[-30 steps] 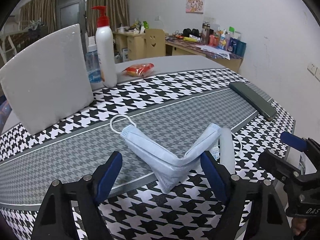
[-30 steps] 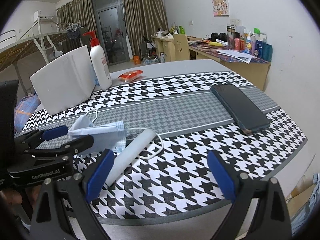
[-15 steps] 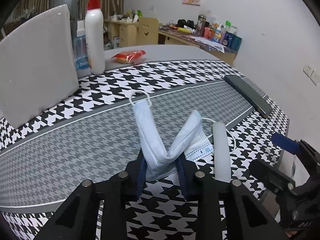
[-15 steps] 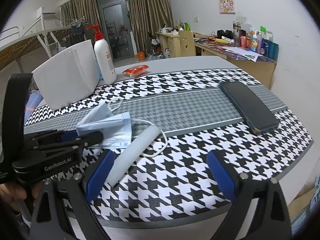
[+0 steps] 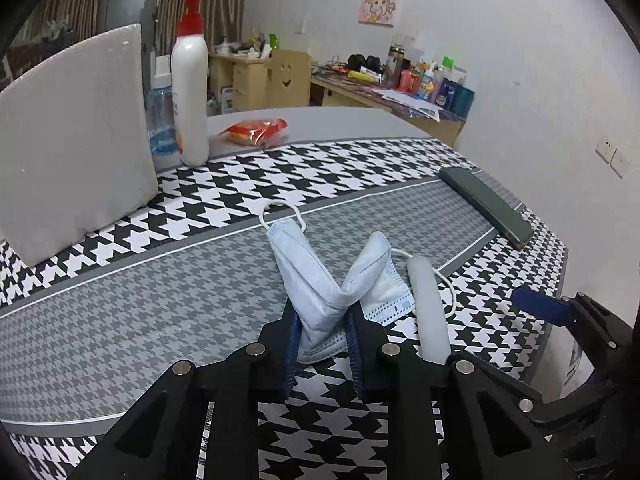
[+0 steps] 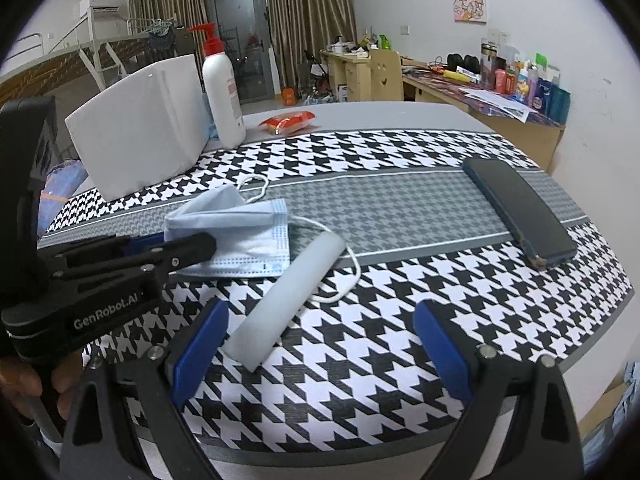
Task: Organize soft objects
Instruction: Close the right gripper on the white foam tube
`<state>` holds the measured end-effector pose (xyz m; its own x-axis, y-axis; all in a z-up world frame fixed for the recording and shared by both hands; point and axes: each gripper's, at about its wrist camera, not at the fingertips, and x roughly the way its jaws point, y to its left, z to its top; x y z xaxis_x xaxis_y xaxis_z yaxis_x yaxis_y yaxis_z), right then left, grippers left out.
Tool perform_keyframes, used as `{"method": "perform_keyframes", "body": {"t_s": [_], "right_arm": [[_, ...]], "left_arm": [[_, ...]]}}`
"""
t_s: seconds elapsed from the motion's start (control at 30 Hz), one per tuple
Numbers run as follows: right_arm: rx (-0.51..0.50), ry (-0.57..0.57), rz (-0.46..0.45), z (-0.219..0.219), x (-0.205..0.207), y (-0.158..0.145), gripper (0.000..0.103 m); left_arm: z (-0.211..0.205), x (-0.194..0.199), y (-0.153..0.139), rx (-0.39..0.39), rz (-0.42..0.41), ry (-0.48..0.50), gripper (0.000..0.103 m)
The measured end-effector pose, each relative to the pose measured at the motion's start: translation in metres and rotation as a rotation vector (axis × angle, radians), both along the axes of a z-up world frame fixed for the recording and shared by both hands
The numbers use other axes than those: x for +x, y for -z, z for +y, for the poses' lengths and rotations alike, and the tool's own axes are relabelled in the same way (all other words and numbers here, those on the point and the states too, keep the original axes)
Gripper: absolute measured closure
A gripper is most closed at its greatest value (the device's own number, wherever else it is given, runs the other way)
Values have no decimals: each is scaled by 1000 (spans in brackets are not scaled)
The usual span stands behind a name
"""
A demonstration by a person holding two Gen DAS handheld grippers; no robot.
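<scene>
My left claw point(image 5: 322, 330), wide apart a second ago, has just closed its jaws on the middle of the face mask point(image 5: 320, 280), pinching it so both ends now rise in a narrow V. My right claw point(image 6: 320, 344), jaws spread, has edged nearer the white roll point(image 6: 288, 296).

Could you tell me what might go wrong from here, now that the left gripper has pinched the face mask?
1. The left gripper, whose jaws have just been closing, grips only the bunched middle fold of the face mask; the thin fabric may slip out when lifted.
2. One ear loop runs under the pale foam roller, so lifting could drag or roll it.
3. The right gripper is open close to the roller and could knock it.
</scene>
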<state>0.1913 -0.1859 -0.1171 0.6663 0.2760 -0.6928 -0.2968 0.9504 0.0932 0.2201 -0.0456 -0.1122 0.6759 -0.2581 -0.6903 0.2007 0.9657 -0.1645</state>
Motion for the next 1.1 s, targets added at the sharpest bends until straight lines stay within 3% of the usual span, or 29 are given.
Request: {"method": "perform_keyframes", "body": {"t_s": [0.1, 0.23, 0.4, 0.47, 0.6, 0.73, 0.8, 1.1], "right_arm": [[-3, -4, 5, 4, 0, 1, 8], [-18, -28, 26, 14, 1, 3, 21], [-38, -46, 53, 24, 2, 7, 27], [-55, -51, 73, 28, 3, 10, 38], [-94, -39, 85, 34, 3, 12, 47], [-115, -54, 95, 40, -3, 11, 64], [-106, -63, 99, 41, -6, 11, 74], [72, -62, 157, 16, -4, 4, 91]], "left_arm": [[5, -1, 0, -18, 5, -7, 80], [10, -4, 0, -33, 2, -15, 80], [12, -8, -3, -30, -15, -18, 80], [13, -9, -4, -30, -19, -19, 80], [13, -11, -6, -32, -29, -24, 80], [14, -13, -7, -35, -34, -25, 80], [15, -14, -8, -36, -37, -28, 80], [18, -25, -16, -49, -74, -25, 80]]}}
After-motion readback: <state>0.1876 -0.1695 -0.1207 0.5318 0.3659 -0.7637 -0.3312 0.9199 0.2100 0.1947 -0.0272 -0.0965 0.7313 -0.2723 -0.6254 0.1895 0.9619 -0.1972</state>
